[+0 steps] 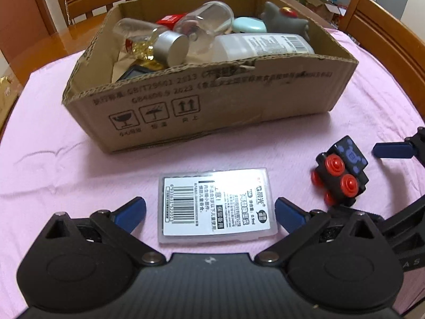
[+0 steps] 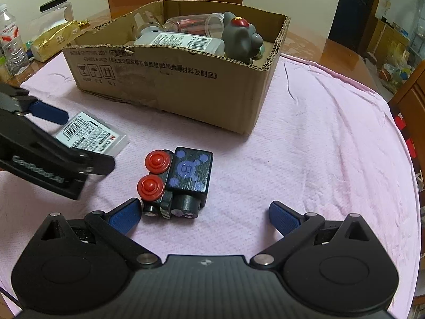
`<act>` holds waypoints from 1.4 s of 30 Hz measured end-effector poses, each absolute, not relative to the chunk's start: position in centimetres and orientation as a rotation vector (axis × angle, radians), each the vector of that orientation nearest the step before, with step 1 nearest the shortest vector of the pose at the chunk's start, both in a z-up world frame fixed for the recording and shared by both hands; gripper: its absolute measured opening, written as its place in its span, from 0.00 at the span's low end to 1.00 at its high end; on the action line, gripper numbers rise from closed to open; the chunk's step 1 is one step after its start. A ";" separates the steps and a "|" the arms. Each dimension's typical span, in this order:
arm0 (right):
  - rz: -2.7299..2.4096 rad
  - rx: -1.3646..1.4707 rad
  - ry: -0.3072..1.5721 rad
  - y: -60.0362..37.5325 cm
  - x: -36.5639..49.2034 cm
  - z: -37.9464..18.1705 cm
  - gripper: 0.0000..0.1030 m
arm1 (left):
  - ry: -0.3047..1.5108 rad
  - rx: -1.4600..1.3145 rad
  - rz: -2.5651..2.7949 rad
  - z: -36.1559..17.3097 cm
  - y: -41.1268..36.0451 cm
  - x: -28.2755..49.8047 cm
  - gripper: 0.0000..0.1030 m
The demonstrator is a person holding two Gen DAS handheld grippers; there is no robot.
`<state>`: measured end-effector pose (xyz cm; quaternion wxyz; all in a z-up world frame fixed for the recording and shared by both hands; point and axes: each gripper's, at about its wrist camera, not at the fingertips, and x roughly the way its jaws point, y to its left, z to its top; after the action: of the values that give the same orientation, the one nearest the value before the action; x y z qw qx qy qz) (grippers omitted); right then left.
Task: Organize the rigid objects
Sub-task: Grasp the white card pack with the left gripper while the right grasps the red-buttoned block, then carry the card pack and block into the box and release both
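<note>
Showing only in the right wrist view, a clear water bottle (image 2: 10, 50) and black-lidded jar (image 2: 57, 9) stand at the table's far left edge. Left gripper (image 1: 209, 212) is spread wide, straddling a flat clear plastic case with barcode label (image 1: 216, 207), grasping nothing. Right gripper (image 2: 204, 216) is likewise released; its left finger (image 2: 124, 216) sits just beside a black toy train with red wheels (image 2: 183, 179) on its side. Cardboard box (image 2: 186, 93) at the pink cloth's (image 2: 318, 146) far edge holds a grey rubber figure (image 2: 239, 37), white labelled bottle (image 2: 186, 42) and clear jars (image 1: 204, 24).
</note>
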<state>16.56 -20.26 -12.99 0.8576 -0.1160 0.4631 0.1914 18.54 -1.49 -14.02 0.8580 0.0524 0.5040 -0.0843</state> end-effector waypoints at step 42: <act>0.446 -0.288 0.986 -16.3 17.7 -11.4 0.54 | 1.064 0.156 -0.241 -13.1 -0.3 19.0 0.87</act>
<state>17.71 -16.27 -11.43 0.8473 -0.1367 0.4677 0.2114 19.01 -0.27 -13.06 0.8520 0.0740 0.5054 -0.1146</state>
